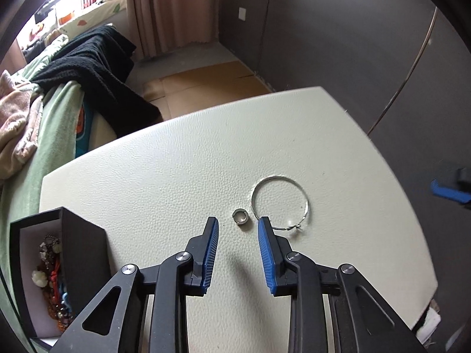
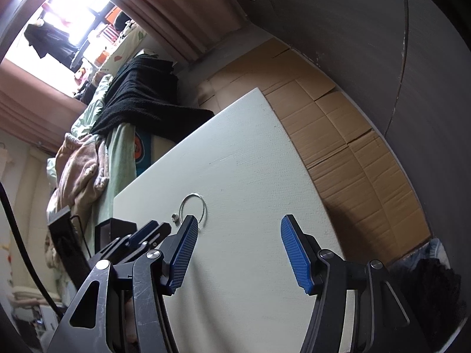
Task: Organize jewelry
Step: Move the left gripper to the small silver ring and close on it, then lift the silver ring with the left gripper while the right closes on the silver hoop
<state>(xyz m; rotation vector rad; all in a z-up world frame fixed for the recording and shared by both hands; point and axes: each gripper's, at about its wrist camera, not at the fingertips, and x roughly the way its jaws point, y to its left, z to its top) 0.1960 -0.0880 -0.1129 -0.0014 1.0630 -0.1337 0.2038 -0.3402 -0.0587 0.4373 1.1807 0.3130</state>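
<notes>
Small silver ring (image 1: 240,216) lying on the white table (image 1: 182,158), just ahead of the spread fingers of the left gripper (image 1: 238,226) and beside a large wire hoop (image 1: 279,203), apparently touching neither. Black jewelry box (image 1: 59,267), open and holding beaded pieces, at the table's left edge. Right gripper (image 2: 239,226) spread wide over bare tabletop, holding nothing.

Small ring (image 1: 240,216) lies beside silver bangle (image 1: 279,203).
</notes>
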